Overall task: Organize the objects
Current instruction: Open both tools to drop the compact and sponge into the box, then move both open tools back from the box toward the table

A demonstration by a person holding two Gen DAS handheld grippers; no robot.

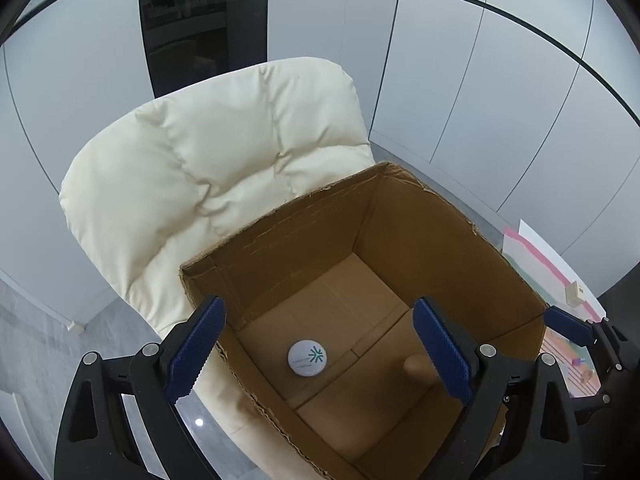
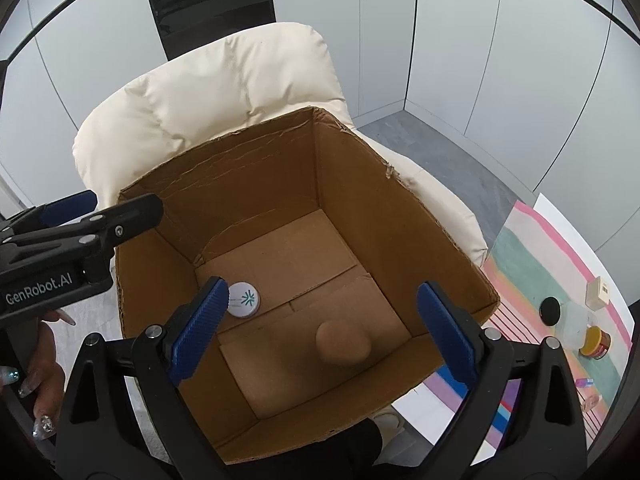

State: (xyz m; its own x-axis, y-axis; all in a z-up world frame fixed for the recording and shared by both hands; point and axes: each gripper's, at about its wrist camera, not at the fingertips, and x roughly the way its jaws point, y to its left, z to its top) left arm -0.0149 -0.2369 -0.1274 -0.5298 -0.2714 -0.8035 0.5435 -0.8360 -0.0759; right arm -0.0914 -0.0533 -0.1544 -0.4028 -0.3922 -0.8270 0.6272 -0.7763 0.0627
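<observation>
Left wrist view
left claw (image 1: 318,354): released, blue pads wide apart, nothing between them, hanging over the open cardboard box (image 1: 460,216).
white round tin (image 1: 307,358): flat on the box floor, near-left part, logo side up.
tan egg-shaped object (image 1: 418,366): on the box floor to the right of the tin, apart from it, partly hidden behind the right pad.
cream padded chair (image 1: 200,160): behind and left of the box; the box seems to sit on it.
right claw (image 1: 576,326): seen only from the side at the right edge; from here I cannot tell its spread.

Right wrist view
right claw (image 2: 324,330): released, pads spread, empty, above the box (image 2: 240,160).
tin (image 2: 244,299): near-left on the box floor, just beside the left pad in the picture.
egg-shaped object (image 2: 342,343): near-middle of the floor, right of the tin, not touching it.
left claw (image 2: 100,216): reaches in from the left over the box rim.
striped mat (image 2: 532,264): right of the box, carrying a black round lid (image 2: 550,311), a yellow-lidded jar (image 2: 596,342) and a small beige block (image 2: 599,293).
</observation>
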